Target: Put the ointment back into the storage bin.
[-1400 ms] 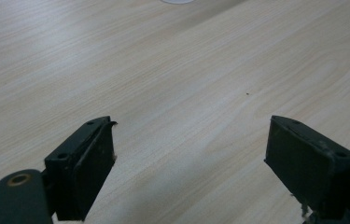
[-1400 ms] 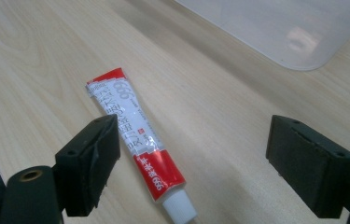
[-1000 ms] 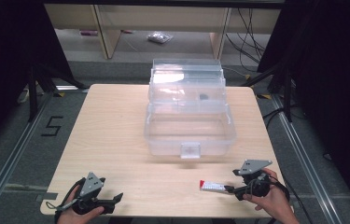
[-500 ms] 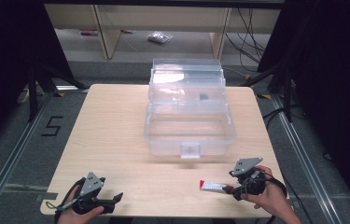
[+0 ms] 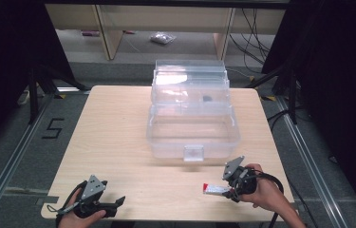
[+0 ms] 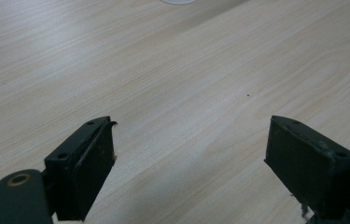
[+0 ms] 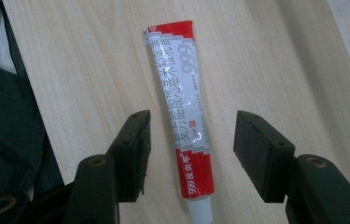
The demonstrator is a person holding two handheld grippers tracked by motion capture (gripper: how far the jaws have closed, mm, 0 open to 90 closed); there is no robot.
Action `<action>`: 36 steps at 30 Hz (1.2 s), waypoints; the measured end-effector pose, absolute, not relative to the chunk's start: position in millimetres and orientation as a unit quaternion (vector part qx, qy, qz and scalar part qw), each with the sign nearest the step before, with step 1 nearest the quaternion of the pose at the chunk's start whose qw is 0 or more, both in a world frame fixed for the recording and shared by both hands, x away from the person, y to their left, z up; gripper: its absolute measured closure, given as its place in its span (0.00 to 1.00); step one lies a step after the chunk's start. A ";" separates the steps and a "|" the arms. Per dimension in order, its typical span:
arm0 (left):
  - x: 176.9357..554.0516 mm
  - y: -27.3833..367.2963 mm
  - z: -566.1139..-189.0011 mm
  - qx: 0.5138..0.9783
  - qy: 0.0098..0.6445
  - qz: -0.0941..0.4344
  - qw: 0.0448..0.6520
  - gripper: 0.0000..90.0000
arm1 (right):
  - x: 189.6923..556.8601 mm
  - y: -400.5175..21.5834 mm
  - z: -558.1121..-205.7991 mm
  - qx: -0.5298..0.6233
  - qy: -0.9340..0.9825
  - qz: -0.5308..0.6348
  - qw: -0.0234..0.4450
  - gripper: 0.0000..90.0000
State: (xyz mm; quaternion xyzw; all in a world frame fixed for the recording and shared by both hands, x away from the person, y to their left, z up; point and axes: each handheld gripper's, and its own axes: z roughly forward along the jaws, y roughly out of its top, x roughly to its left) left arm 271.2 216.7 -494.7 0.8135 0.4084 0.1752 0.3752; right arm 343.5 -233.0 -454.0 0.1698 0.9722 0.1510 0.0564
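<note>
**Closing in on the ointment tube**

Straddling the red-and-white tube [image 7: 187,116], the right claw [image 7: 191,149] has its jaws set either side of the tube's lower half, and they have just been closing. A gap still shows on both sides, so the pads [image 7: 137,154] do not yet press on it. The tube lies flat on the wooden surface [image 5: 118,142], in front of the clear plastic box [image 5: 192,126] and off toward its right front corner, with its white cap end toward the claw and its crimped red end pointing away.

What could go wrong from here — the tube lies slightly askew between the jaws, nearer the left pad than the right. If the jaws finish closing as they stand, one pad would likely meet it first and push it sideways or spin it on the smooth wood rather than pinch it. A soft tube may also flatten and slip out, and a grip this near the cap end would leave the long crimped end free to droop when lifted. Coming in too low, the jaw tips could scrape the surface.

The right hand [image 5: 266,192] sits low, in front of the box's right corner, the claw levelled leftward along the surface. The left claw [image 5: 102,204] rests by the near edge, in front of the box's left side, jaws wide over bare wood.
</note>
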 end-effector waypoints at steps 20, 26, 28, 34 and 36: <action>271.8 215.0 -495.6 0.809 0.411 0.176 0.381 0.17 | 353.1 -218.8 -467.9 0.148 0.986 0.073 0.037 0.69; 271.8 215.5 -494.8 0.814 0.407 0.176 0.375 0.17 | 355.6 -215.0 -472.1 0.139 0.987 0.069 0.037 0.73; 272.0 215.4 -495.1 0.813 0.406 0.176 0.378 0.17 | 355.5 -214.5 -473.3 0.143 0.987 0.061 0.032 0.74; 272.1 214.5 -495.8 0.809 0.411 0.177 0.382 0.17 | 357.0 -214.0 -473.6 0.132 0.989 0.054 0.029 0.78; 271.8 214.6 -495.4 0.810 0.411 0.176 0.380 0.17 | 356.5 -212.9 -473.4 0.130 0.990 0.048 0.031 0.78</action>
